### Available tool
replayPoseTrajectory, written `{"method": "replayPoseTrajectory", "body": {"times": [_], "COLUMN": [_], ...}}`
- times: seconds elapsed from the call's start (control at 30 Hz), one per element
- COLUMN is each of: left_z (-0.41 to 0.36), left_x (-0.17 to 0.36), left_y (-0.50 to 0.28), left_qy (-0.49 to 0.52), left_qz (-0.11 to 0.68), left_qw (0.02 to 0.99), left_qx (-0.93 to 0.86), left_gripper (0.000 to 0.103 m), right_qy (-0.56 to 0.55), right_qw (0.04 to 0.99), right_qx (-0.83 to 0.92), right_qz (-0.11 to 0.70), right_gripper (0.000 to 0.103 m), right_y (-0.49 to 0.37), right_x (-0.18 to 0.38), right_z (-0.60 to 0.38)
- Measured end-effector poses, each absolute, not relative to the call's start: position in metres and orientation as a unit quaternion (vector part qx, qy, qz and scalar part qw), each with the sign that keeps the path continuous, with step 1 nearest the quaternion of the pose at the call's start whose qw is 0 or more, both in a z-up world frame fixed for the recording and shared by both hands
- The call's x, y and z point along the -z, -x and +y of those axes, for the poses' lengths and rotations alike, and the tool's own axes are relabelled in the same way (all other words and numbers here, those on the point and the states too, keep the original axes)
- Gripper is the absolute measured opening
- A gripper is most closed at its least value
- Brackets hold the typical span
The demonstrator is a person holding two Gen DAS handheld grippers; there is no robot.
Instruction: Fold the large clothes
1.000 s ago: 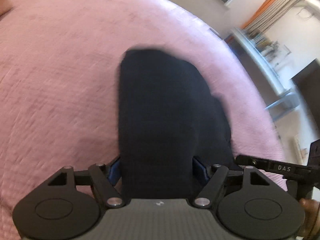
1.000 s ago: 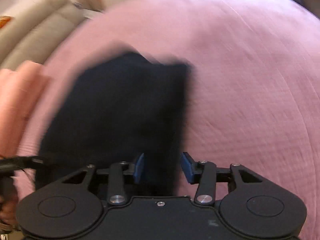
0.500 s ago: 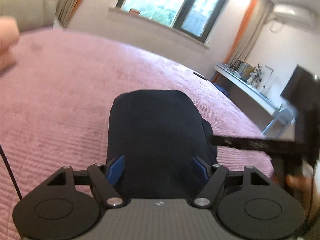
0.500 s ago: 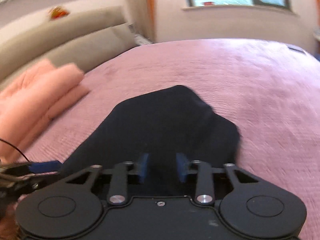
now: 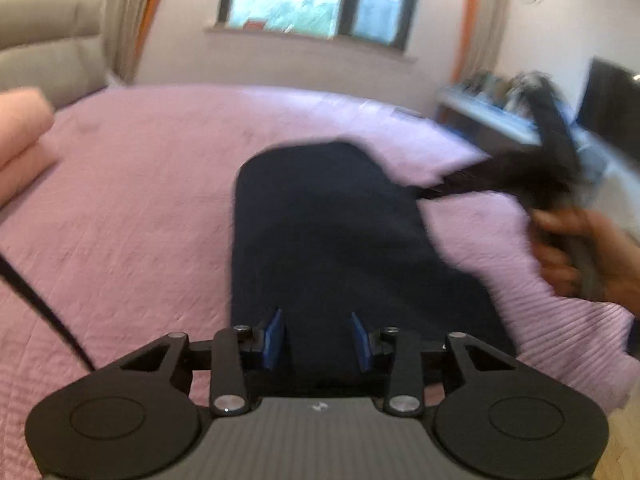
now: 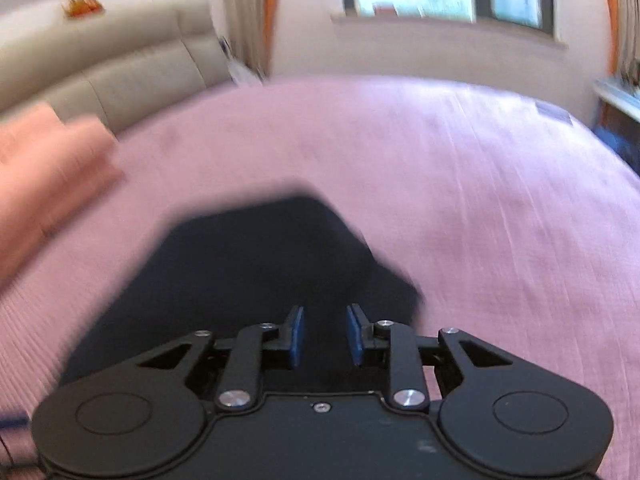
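Since the pink bed [image 5: 132,216] carries the dark garment [image 5: 332,240] as a compact flat bundle at centre frame, folding looks nearly done, perhaps needing only tidying. The left gripper [image 5: 317,338] and right gripper [image 6: 322,335] hover over it, jaws parted, holding nothing.

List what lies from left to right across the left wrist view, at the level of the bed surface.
Folded pink blanket → bare pink bedspread → folded dark garment → the person's hand holding the other tongs.
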State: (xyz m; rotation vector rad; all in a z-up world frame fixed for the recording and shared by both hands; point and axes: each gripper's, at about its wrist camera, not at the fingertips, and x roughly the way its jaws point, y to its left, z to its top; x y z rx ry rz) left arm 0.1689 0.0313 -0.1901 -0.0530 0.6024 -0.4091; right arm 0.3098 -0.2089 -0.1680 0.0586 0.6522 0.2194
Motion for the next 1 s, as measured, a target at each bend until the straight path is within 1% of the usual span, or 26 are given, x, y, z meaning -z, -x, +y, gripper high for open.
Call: {"method": "replayPoseTrajectory", "body": {"times": [0.07,0.13,0.23,0.37,0.43,0.47,0.5,0.53,0.73,0.87,0.97,1.0], "left_z": [0.021,0.011,0.003,0.014,0.017,0.02,0.024,0.023,0.017,0.016,0.012,0.01], "left_x": [0.188,0.192,0.206,0.221,0.225,0.227,0.23,0.231,0.232,0.221,0.205,0.197], "left_y": [-0.174,-0.184,-0.203,-0.209,-0.205,-0.202,-0.199,-0.203,-0.199,-0.189,-0.182,-0.178], "left_qy": [0.036,0.026,0.007,0.026,0.036,0.043,0.049,0.049,0.029,0.044,0.046,0.043], "left_qz": [0.281,0.284,0.294,0.304,0.308,0.311,0.315,0.317,0.316,0.314,0.304,0.298], "left_qw": [0.931,0.932,0.933,0.927,0.923,0.921,0.918,0.917,0.919,0.92,0.924,0.926], "left_qx": [0.229,0.226,0.208,0.22,0.228,0.231,0.234,0.236,0.232,0.231,0.228,0.228], "left_gripper": [0.043,0.042,0.042,0.041,0.041,0.041,0.041,0.041,0.041,0.046,0.047,0.05], "right_qy": [-0.024,0.003,0.026,0.062,0.056,0.047,0.033,0.024,0.009,0.026,0.037,0.04], "right_qw": [0.943,0.946,0.942,0.933,0.928,0.927,0.927,0.927,0.93,0.939,0.941,0.941], "right_qx": [-0.125,-0.115,-0.094,-0.065,-0.05,-0.044,-0.041,-0.039,-0.025,-0.033,-0.038,-0.038], "right_qz": [0.306,0.304,0.32,0.348,0.365,0.369,0.372,0.372,0.366,0.342,0.336,0.335], "right_gripper": [0.032,0.032,0.032,0.032,0.032,0.035,0.042,0.046,0.045,0.045,0.045,0.045], "right_y": [-0.335,-0.361,-0.394,-0.412,-0.418,-0.42,-0.42,-0.418,-0.392,-0.344,-0.306,-0.295], "right_x": [0.159,0.164,0.183,0.213,0.228,0.234,0.238,0.238,0.214,0.178,0.153,0.144], "right_z": [-0.187,-0.164,-0.149,-0.149,-0.159,-0.168,-0.177,-0.183,-0.194,-0.193,-0.19,-0.189]}}
